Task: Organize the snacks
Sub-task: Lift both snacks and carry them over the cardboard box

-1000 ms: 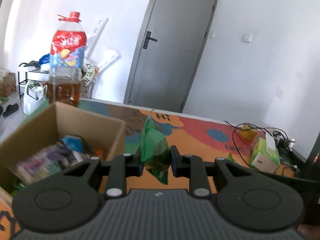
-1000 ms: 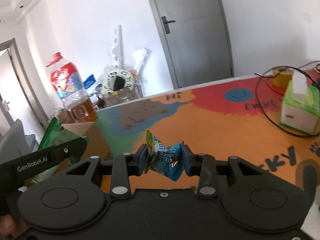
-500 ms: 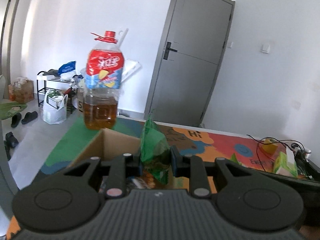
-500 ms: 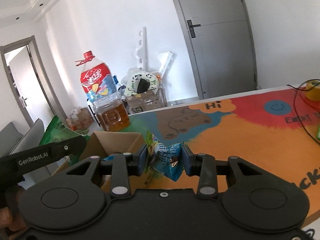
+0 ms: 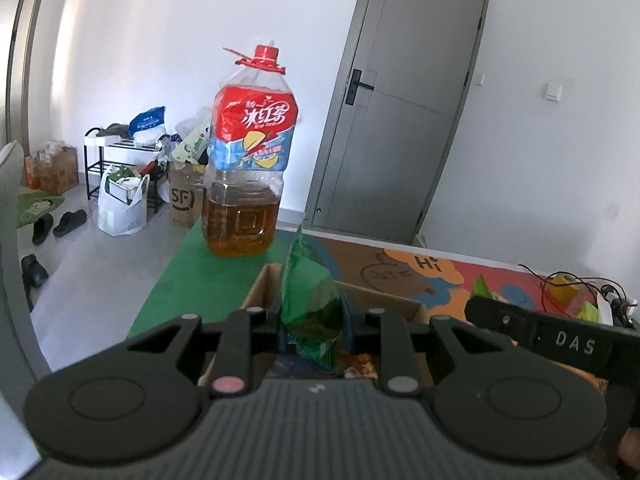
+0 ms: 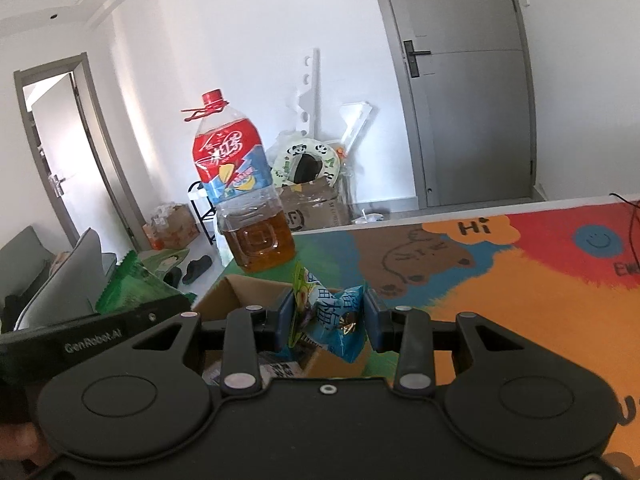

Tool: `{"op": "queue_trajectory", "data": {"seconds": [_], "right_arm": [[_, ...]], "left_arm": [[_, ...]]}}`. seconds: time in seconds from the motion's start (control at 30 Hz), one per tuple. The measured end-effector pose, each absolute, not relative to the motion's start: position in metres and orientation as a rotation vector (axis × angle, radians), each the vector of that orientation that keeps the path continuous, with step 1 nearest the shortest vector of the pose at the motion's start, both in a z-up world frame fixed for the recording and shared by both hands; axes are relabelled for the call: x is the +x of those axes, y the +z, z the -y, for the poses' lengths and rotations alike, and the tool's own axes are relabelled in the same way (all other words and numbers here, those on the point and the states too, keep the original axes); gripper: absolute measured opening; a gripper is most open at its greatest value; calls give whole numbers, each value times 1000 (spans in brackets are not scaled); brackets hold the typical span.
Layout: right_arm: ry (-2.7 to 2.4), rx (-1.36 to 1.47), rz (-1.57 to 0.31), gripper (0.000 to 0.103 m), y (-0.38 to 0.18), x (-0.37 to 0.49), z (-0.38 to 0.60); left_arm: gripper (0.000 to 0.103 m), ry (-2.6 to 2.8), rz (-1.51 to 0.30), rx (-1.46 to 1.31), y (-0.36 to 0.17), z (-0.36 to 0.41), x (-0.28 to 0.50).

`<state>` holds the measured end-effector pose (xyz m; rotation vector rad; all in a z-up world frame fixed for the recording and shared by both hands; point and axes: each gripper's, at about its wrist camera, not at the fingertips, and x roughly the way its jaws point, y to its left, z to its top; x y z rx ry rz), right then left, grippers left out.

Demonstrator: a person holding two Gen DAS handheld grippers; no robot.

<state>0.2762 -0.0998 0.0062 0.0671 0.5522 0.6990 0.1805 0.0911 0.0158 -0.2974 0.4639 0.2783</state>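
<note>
My left gripper is shut on a green snack packet and holds it over the open cardboard box, which has several snacks inside. My right gripper is shut on a blue snack packet and holds it above the same box, at its right side. The left gripper's body with the green packet shows at the left of the right wrist view. The right gripper's body shows at the right of the left wrist view.
A large iced tea bottle stands on the colourful table mat just behind the box. Cables and a yellow object lie at the far right. Bags, boxes and a shoe rack stand on the floor beyond the table.
Both grippers have swung left and forward with their packets, from over the open mat to over the box. The bottle now stands nearer the middle of both views.
</note>
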Motion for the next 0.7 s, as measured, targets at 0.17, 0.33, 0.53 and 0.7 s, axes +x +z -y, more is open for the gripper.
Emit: {"op": "queue_trajectory", "data": {"seconds": [0.17,0.33,0.53,0.7], "right_arm": [[712,42,-563,37,6,279,80],[724,16,-569,37,7,279,65],[727,4,-589,37,2,283,57],[729,21,-610,39,1,286,53]], "left_arm": [[25,285,-483,-320,11,-104,188],[38,277,-497,-357,6,-112,198],[51,298,-494,-356,3,-115,191],[51,308,-498,-385,1,-124,182]]}}
